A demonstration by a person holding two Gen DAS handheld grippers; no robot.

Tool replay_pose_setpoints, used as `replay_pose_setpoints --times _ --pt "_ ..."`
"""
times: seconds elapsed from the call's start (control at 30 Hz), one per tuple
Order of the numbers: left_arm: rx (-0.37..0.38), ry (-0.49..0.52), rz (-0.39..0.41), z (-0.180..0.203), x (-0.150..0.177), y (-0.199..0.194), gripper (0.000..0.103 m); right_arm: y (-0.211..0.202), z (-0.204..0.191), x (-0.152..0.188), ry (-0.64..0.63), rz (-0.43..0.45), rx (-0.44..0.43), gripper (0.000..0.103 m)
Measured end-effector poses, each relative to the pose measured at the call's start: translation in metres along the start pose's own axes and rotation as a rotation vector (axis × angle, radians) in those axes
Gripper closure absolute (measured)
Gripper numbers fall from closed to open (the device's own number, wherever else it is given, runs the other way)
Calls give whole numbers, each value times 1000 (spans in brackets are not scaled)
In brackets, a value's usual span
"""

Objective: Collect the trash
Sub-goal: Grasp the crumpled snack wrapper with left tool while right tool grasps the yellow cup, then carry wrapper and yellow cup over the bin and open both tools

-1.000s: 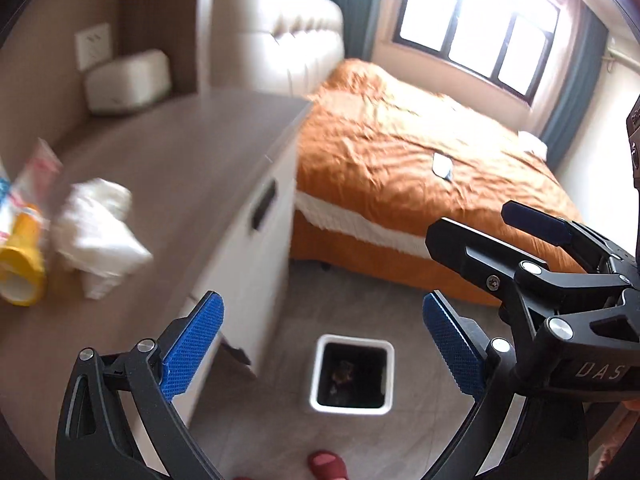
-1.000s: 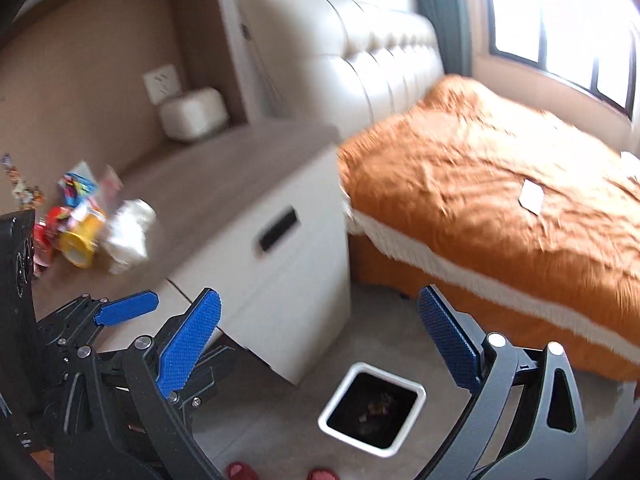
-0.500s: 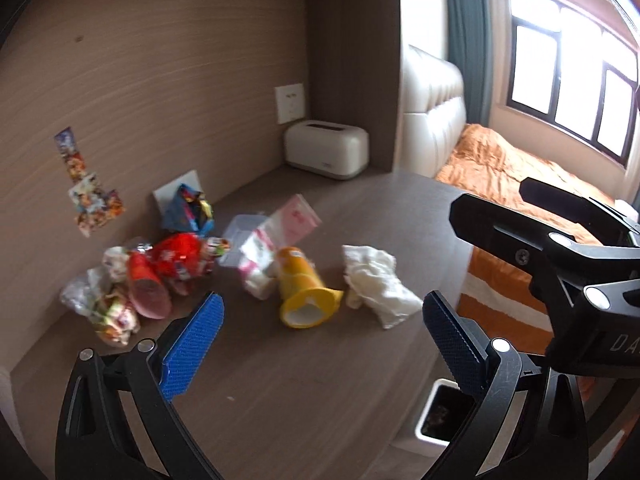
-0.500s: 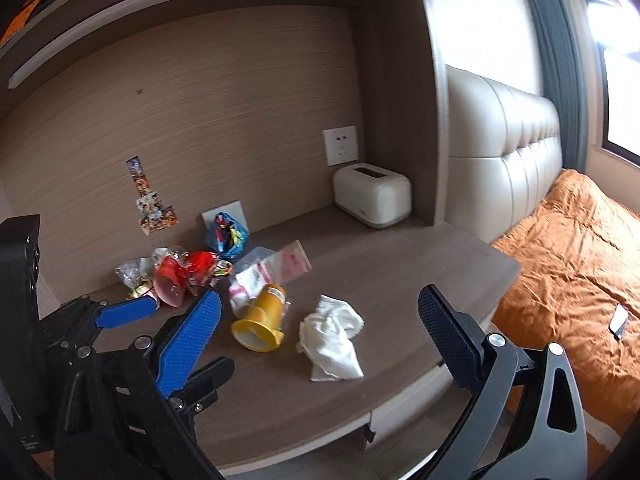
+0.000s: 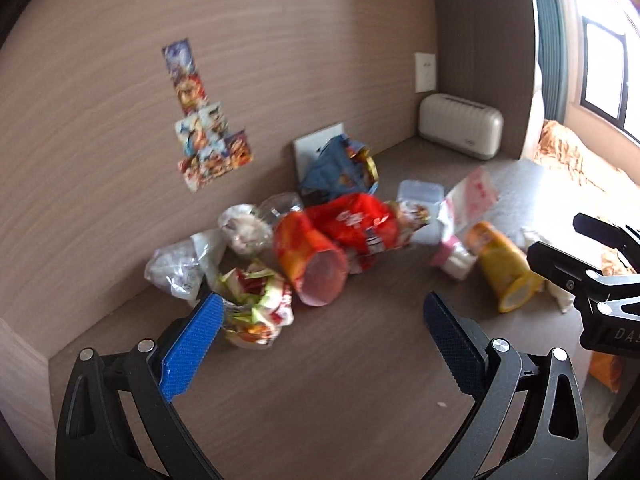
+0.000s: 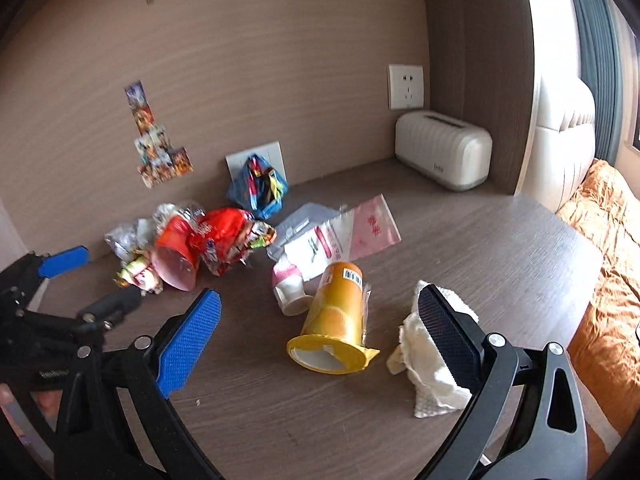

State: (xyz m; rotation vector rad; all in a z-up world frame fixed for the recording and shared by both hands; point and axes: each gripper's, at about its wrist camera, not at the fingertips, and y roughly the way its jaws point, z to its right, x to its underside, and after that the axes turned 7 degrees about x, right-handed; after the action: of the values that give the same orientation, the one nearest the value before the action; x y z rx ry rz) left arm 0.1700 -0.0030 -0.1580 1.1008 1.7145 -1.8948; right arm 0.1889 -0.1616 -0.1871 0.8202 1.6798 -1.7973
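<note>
Trash lies on a wooden desk (image 6: 500,248). A tipped yellow cup (image 6: 334,322) lies in the middle, a crumpled white tissue (image 6: 424,360) to its right. A red cup (image 5: 310,262), a red snack bag (image 5: 356,228), a green-red wrapper (image 5: 256,306) and a clear bag (image 5: 180,266) lie in a pile to the left. My left gripper (image 5: 320,340) is open and empty, just in front of the red cup. My right gripper (image 6: 320,332) is open and empty, over the yellow cup, its right finger against the tissue.
A blue snack bag (image 6: 260,186) stands at the back wall. A pink-white plastic bag (image 6: 352,232) and a small paper cup (image 6: 290,286) lie behind the yellow cup. A white toaster-like box (image 6: 444,152) stands at the back right. An orange bed (image 6: 612,240) is right of the desk.
Both grippers swung from the floor bin and bed up to the desk, then came closer to the trash. Both stayed open and empty.
</note>
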Motion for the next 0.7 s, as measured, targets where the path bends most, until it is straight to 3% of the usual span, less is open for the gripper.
replay_pose_setpoints --times 0.27,0.3,0.33,0.37,0.4,0.47,0.5,0.7 --pt "11 -25 -74 -44 7 50 5 51 -13 16 5 -126 75 5" --pt "8 -29 -88 -48 8 56 5 54 -13 19 7 -144 76 6" --pt "20 -32 -104 -51 9 61 6 57 -13 22 8 -162 86 14" --pt "46 -39 -113 -55 11 66 10 60 -14 24 7 -179 91 19" --pt "57 -44 -118 -57 13 69 16 64 -15 28 3 -204 91 33" --pt "79 -37 -149 -58 15 76 55 63 -17 31 -9 -199 109 44" --pt "71 -32 -169 -58 18 81 61 62 -19 31 -16 -200 107 45" --pt "71 -16 -121 -53 16 62 62 45 -16 26 23 -168 90 46"
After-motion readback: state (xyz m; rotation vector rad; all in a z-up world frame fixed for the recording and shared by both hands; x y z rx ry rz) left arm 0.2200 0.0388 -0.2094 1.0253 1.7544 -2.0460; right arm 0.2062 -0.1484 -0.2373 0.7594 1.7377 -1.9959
